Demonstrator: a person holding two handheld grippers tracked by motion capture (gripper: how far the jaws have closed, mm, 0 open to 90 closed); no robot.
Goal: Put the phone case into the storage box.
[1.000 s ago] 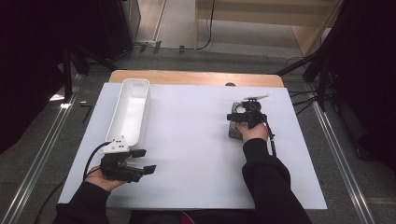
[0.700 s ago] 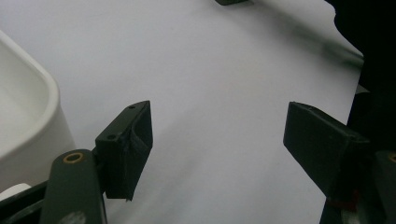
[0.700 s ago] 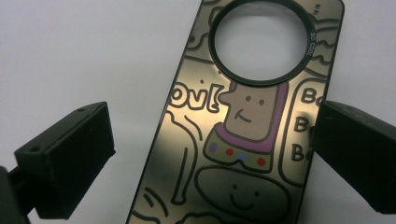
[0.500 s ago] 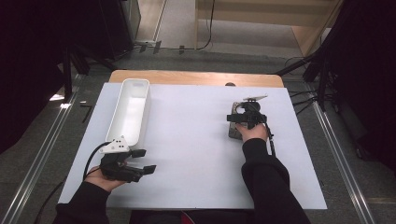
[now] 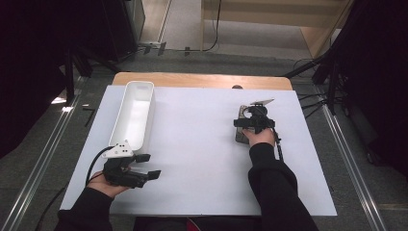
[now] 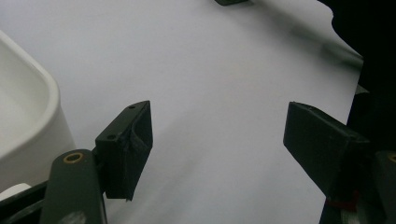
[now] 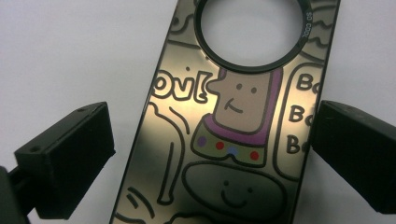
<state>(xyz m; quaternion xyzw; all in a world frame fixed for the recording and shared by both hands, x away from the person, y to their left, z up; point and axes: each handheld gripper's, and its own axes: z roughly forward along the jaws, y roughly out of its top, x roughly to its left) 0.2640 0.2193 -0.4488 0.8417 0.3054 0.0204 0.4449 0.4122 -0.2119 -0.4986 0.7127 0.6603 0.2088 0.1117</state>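
left claw (image 6: 217, 140) wide open, empty, beside tray (image 5: 136, 113) | right claw (image 7: 212, 154) open astride cartoon plate (image 7: 224, 140)

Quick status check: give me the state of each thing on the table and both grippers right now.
White tray: upright, looks empty.
Phone case: lying flat on the white sheet, printed side up, between the open jaws of the right gripper, not clamped.
Left gripper: open, holding nothing, beside the tray's near end.
White sheet: flat over the table.
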